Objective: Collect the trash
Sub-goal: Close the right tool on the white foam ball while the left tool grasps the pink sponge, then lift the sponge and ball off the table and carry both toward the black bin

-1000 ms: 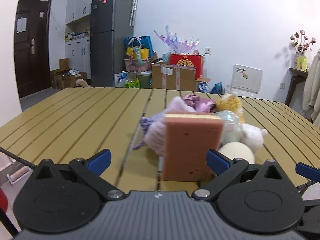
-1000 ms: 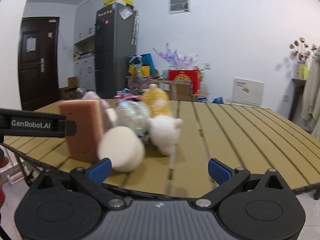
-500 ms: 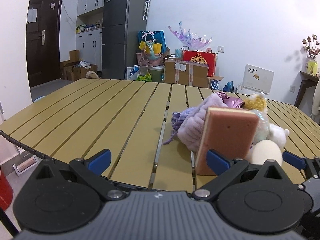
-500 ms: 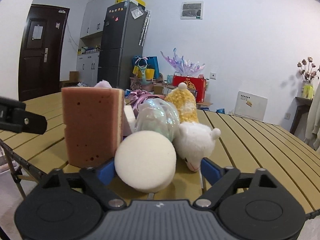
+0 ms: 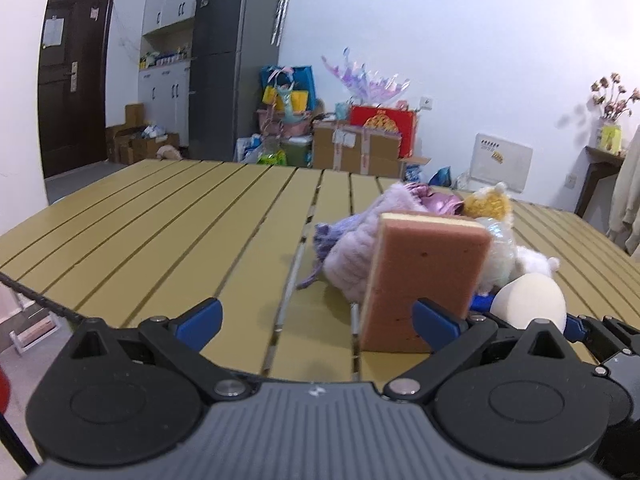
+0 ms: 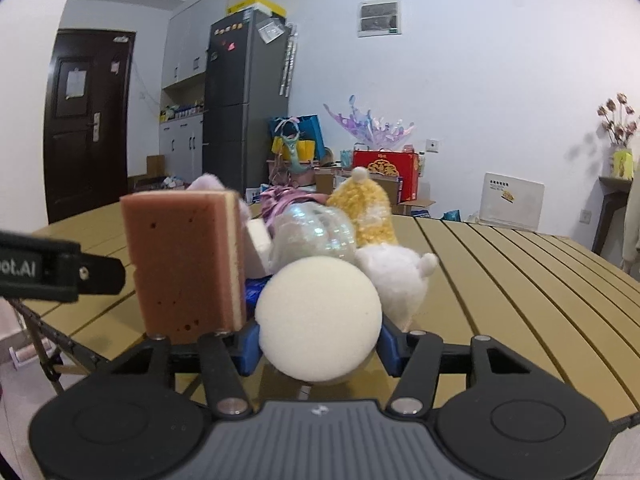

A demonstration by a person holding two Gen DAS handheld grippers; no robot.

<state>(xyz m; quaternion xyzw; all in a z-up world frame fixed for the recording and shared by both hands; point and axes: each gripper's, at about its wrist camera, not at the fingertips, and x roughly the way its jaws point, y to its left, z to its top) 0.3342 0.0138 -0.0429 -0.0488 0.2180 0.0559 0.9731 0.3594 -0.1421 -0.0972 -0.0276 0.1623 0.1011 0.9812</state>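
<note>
On a slatted yellow table (image 6: 520,280), the right gripper (image 6: 318,340) closes its blue jaws around a cream foam ball (image 6: 318,316) at the near edge of a small heap of soft clutter. The pads look to sit against the ball's two sides, though its bulk hides the contact, so a firm grip cannot be confirmed. To the ball's left stands a pink-and-yellow sponge (image 6: 184,264) on its short edge; just behind are a crinkled clear wrapper (image 6: 316,232), a white plush toy (image 6: 396,276) and a yellow knitted piece (image 6: 368,208).

The left gripper (image 5: 316,318) hangs at the table's near edge with its jaws wide apart and nothing between them; the sponge (image 5: 424,280) rises just beyond its right fingertip, with a lilac knitted hat (image 5: 352,256) behind it.

The ball looks light, soft and springy: it should yield under the pads and may squirt free if pinched off-centre. The safest hold is likely across its widest middle, squeezed gently. The upright sponge beside it could topple at a nudge.
</note>
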